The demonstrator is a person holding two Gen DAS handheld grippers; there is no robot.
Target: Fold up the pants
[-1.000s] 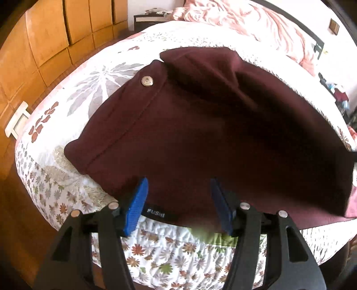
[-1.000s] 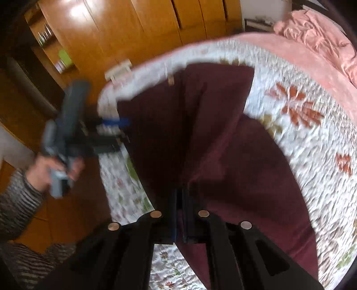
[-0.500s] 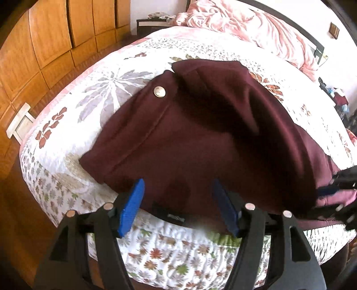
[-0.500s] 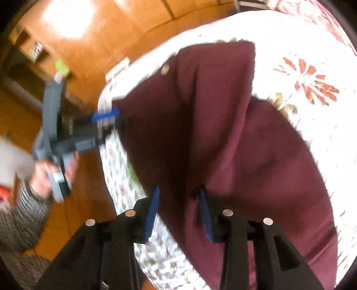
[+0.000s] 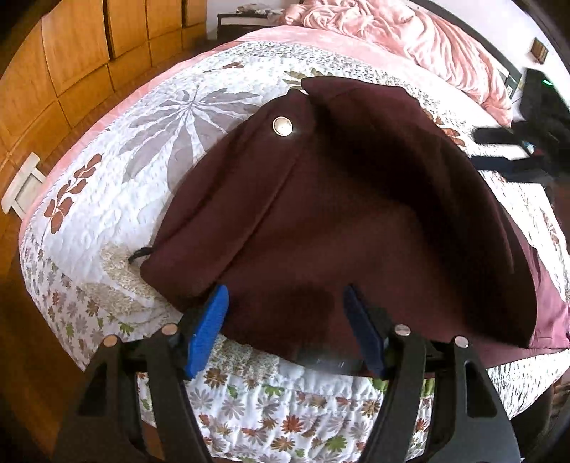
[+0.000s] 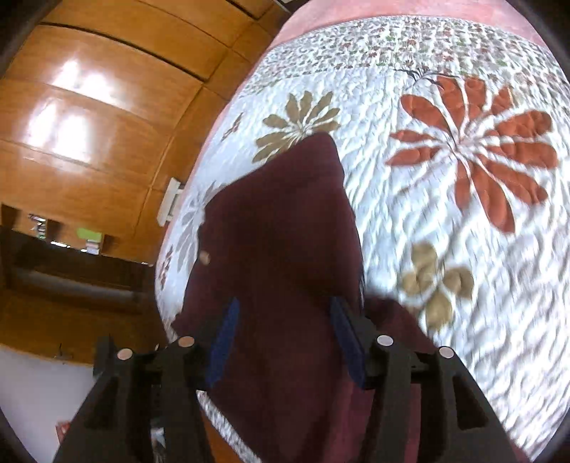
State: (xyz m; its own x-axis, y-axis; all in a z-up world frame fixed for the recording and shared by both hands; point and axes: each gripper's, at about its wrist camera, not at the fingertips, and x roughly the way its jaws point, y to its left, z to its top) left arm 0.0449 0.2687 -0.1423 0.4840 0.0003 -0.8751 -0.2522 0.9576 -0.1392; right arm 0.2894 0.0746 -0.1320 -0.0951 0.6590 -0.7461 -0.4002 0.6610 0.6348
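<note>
Dark maroon pants (image 5: 338, 220) with a metal button (image 5: 282, 125) lie folded over on the floral quilt (image 5: 142, 149), near the bed's front edge. My left gripper (image 5: 285, 295) hovers at the pants' near hem. Its blue pads (image 5: 208, 327) are apart and still opening, with cloth below them but not pinched. In the right wrist view the pants (image 6: 285, 220) run away from my right gripper (image 6: 284, 306). Its jaws are opening too, over the cloth without pressing it. That right gripper (image 5: 506, 149) shows blurred at the right edge of the left wrist view.
A wooden wardrobe (image 5: 78, 64) stands along the left of the bed. A pink duvet (image 5: 409, 35) is bunched at the head end, with a dark nightstand (image 5: 245, 21) behind. The quilt (image 6: 445, 213) lies bare to the right of the pants. The bed edge drops off just under my left gripper.
My right gripper let go of the cloth it was pinching, opened, rolled and swung across the bed. The left gripper's pads spread a little wider and it shifted sideways along the hem.
</note>
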